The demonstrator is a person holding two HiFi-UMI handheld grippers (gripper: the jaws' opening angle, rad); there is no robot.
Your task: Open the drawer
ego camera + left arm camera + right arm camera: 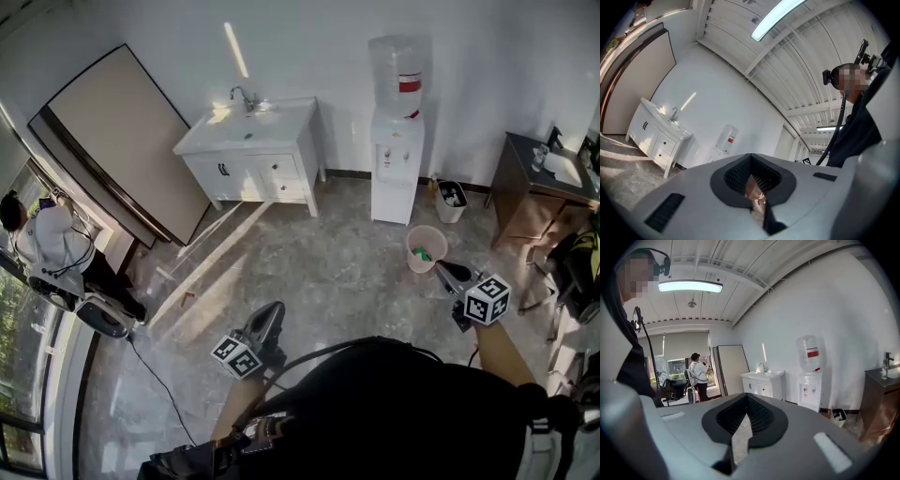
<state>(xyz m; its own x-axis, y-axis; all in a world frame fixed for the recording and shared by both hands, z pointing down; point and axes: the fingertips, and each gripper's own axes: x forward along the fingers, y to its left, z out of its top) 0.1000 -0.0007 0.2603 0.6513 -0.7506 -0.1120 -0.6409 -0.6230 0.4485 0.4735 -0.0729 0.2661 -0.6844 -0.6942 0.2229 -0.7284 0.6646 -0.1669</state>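
Observation:
A white vanity cabinet (251,155) with a sink and tap stands against the far wall, across the room from me. Its drawers (281,171) sit in the right half, both pushed in. The same vanity cabinet (656,136) shows at the left of the left gripper view and, small, as a vanity cabinet (764,383) at the middle of the right gripper view. My left gripper (269,321) (751,157) is shut and holds nothing. My right gripper (448,274) (746,398) is also shut and empty. Both point toward the far wall, well short of the cabinet.
A water dispenser (397,141) stands right of the vanity, with a small bin (451,200) and a pink bucket (427,248) on the floor nearby. A dark sink unit (539,187) fills the right corner. A large board (122,141) leans at the left, near a person (47,234).

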